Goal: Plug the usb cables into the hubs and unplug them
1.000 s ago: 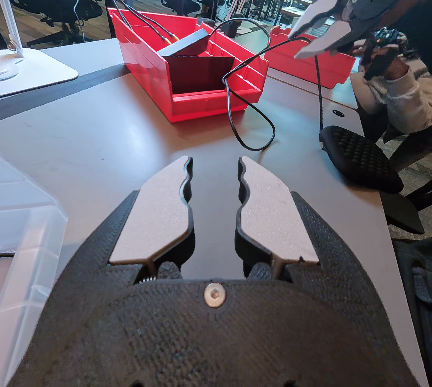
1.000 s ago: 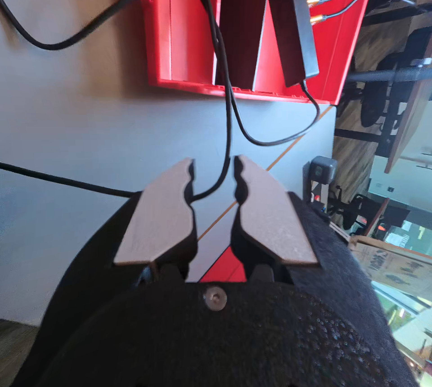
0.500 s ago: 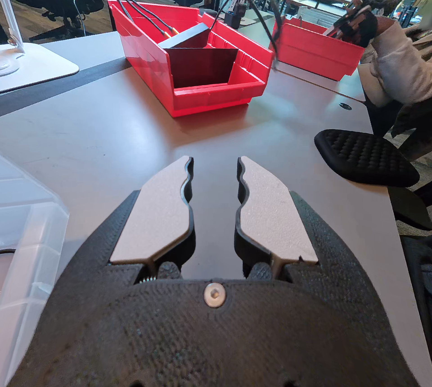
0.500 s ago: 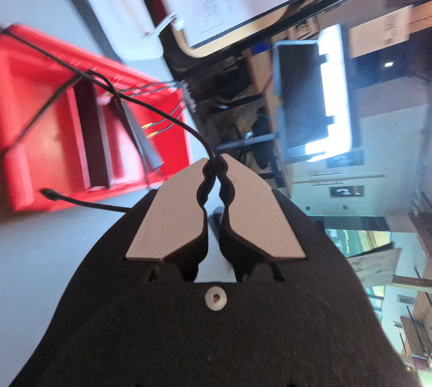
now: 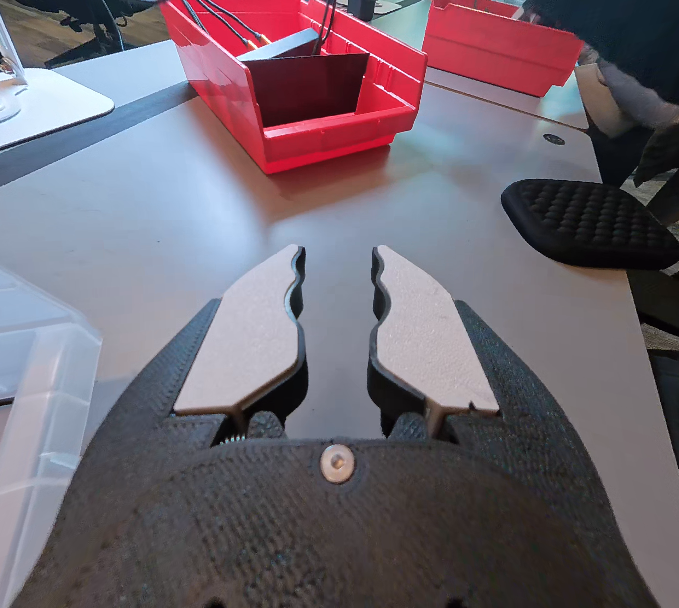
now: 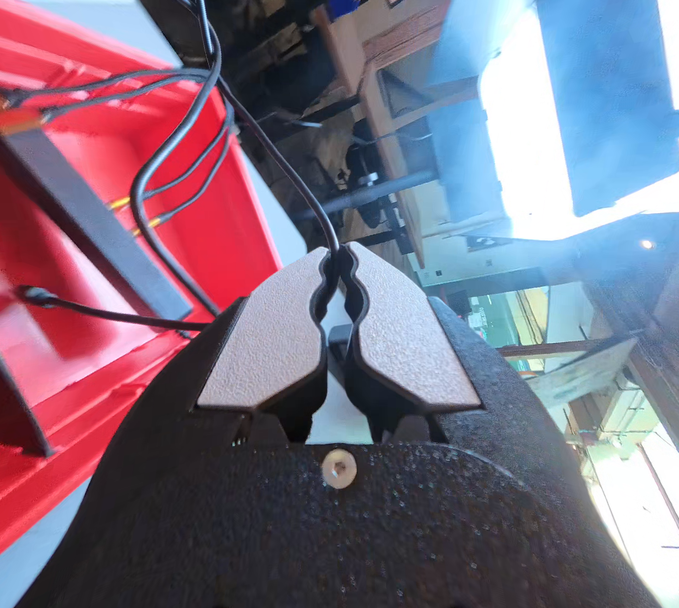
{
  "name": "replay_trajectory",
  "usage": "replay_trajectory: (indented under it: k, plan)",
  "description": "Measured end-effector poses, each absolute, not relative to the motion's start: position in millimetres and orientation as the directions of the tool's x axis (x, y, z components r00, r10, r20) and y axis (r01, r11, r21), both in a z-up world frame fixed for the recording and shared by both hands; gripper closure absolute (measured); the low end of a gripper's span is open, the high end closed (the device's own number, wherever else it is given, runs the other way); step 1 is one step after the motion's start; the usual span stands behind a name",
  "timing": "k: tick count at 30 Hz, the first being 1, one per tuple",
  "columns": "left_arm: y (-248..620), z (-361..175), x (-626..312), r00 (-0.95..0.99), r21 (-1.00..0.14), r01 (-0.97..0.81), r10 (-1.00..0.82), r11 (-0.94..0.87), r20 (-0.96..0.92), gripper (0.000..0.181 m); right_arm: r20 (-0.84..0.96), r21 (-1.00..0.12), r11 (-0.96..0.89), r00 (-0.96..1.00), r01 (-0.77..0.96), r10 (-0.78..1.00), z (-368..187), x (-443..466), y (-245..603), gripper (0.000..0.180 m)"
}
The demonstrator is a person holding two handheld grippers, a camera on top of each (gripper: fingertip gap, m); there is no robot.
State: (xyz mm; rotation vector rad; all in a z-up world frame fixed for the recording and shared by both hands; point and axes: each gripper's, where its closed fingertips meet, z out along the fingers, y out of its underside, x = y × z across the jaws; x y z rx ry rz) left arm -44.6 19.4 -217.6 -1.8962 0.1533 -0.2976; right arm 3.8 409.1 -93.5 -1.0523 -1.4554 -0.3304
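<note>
A red bin (image 5: 330, 135) stands on the grey table and holds a dark flat hub (image 5: 283, 47) leaning against a black divider (image 5: 305, 83). Two cables with orange-gold plugs (image 5: 253, 41) sit in the hub. My left gripper (image 5: 338, 260) is open and empty, low over the table in front of the bin. My right gripper (image 6: 336, 252) is shut on a black usb cable (image 6: 279, 164), held up in the air above the bin (image 6: 110, 351). The cable's loose end (image 6: 36, 294) hangs over the bin. The hub (image 6: 92, 223) shows below it.
A second red bin (image 5: 492, 47) stands at the back right. A clear plastic box (image 5: 33, 388) is at my left. A white monitor base (image 5: 47, 102) lies at the far left. A black chair armrest (image 5: 588, 223) sits off the table's right edge. A person's sleeve (image 5: 624, 94) is at the right. The tips of one gripper are about 40 cm away from the tips of the other.
My right gripper closed on the black cable and lifted it off the table, up and over the red bin. The left gripper stayed open and nearly still.
</note>
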Motion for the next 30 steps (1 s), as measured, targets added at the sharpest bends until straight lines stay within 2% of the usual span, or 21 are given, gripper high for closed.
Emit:
replay_trajectory:
  k: [7, 10, 14, 16, 21, 25, 30]
  plan:
    - [21, -224, -43, 0.956, -0.933, 0.042, -0.257, -0.357, 0.141, 0.147, 0.788, -0.346, 0.505, -0.047, 0.791, 0.614, -176, 11, 395, 0.174]
    - [21, -225, -42, 0.958, -0.933, 0.032, -0.256, -0.359, 0.132, 0.147, 0.722, -0.346, 0.478, -0.097, 0.807, 0.685, -194, 13, 387, 0.161]
    - [21, -224, -42, 0.958, -0.933, 0.034, -0.253, -0.358, 0.132, 0.147, 0.589, -0.516, 0.394, -0.019, 0.761, 0.808, -172, 8, 369, 0.122]
    - [21, -224, -43, 0.959, -0.933, 0.036, -0.251, -0.358, 0.133, 0.147, 0.559, -0.592, 0.378, 0.025, 0.712, 0.829, -151, 7, 359, 0.115]
    - [19, -221, -51, 0.968, -0.931, 0.036, -0.22, -0.363, 0.123, 0.145, 0.516, -0.723, 0.405, 0.048, 0.56, 0.855, -118, 9, 300, 0.115]
    - [15, -211, -64, 0.98, -0.935, 0.041, -0.168, -0.352, 0.106, 0.142, 0.436, -0.803, 0.38, 0.017, 0.46, 0.9, -137, 13, 231, 0.117]
    - [1, -170, -101, 0.999, -0.96, 0.006, -0.048, -0.278, 0.02, 0.139, 0.249, -0.94, 0.23, 0.042, 0.253, 0.968, -163, 15, 154, 0.122]
